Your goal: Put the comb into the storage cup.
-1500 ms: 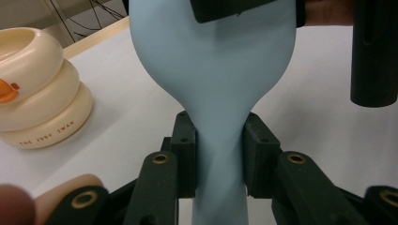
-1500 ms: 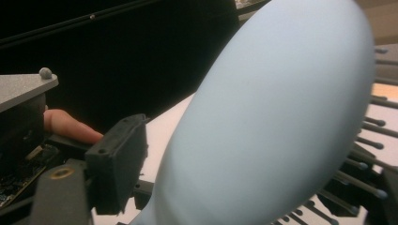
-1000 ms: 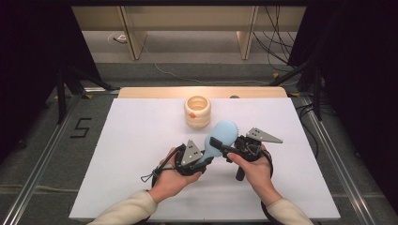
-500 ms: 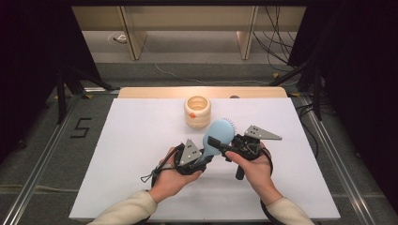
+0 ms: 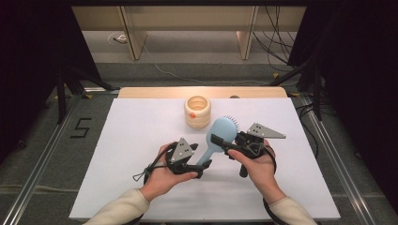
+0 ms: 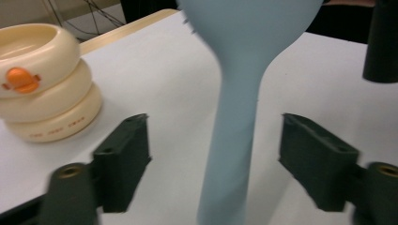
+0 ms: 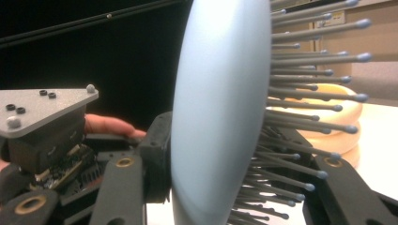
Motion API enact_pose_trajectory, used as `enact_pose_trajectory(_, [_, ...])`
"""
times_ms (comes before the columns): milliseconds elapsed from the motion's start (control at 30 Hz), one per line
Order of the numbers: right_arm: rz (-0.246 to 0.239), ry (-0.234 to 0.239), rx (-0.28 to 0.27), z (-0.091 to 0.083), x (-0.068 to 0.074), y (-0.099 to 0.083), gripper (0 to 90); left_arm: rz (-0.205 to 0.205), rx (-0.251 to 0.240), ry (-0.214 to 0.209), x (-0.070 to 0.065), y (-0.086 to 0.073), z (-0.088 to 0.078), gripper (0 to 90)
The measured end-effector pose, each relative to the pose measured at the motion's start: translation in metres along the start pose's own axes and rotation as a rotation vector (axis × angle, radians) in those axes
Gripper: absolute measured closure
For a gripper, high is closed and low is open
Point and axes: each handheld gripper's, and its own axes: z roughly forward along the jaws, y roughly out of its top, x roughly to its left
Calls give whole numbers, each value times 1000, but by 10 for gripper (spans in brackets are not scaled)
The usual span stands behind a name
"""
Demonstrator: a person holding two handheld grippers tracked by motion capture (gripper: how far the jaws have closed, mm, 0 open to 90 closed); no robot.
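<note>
A pale blue hairbrush (image 5: 219,136) of smooth matte plastic is held in the air above the white table (image 5: 131,140), between the two hands, just in front of a cream container (image 5: 197,111). Its oval head has a gently domed back and, on the other face, rows of thin grey-blue bristles (image 7: 309,117), each tipped with a small round ball; the head narrows through a soft neck into a straight rounded handle (image 6: 230,154). The right gripper (image 5: 224,143) is clamped on the head: in its own view one black jaw presses the smooth back and the other sits among the bristles. The left gripper (image 5: 202,165) has just been opening, and in its own view its two black block-shaped jaws stand wide on either side of the handle, which runs up between them without touching either pad. Each gripper carries a grey three-cornered metal plate (image 5: 264,131) studded with small screws and beads. The container looks like three stacked, rounded rings of glossy cream plastic, hollow on top, with a small orange mark (image 6: 19,79) on its upper ring and a line of tiny orange lettering (image 6: 52,132) on the lowest ring, too small to read. On the grey floor left of the table a black figure "5" (image 5: 80,127) is marked.
</note>
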Motion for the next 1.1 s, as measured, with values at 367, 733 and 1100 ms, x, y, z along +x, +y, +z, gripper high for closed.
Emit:
enact_pose_trajectory(367, [-33, -24, -6, -6, -2, 7, 507, -26, 41, 112, 19, -16, -24, 0])
enact_pose_trajectory(733, [-62, -53, 1, -10, -7, 9, 506, -11, 51, 132, 23, -33, -44, 0])
enact_pose_trajectory(1100, [-96, -92, 9, -16, -12, 16, 506, -35, 25, 144, 28, -41, -54, 3])
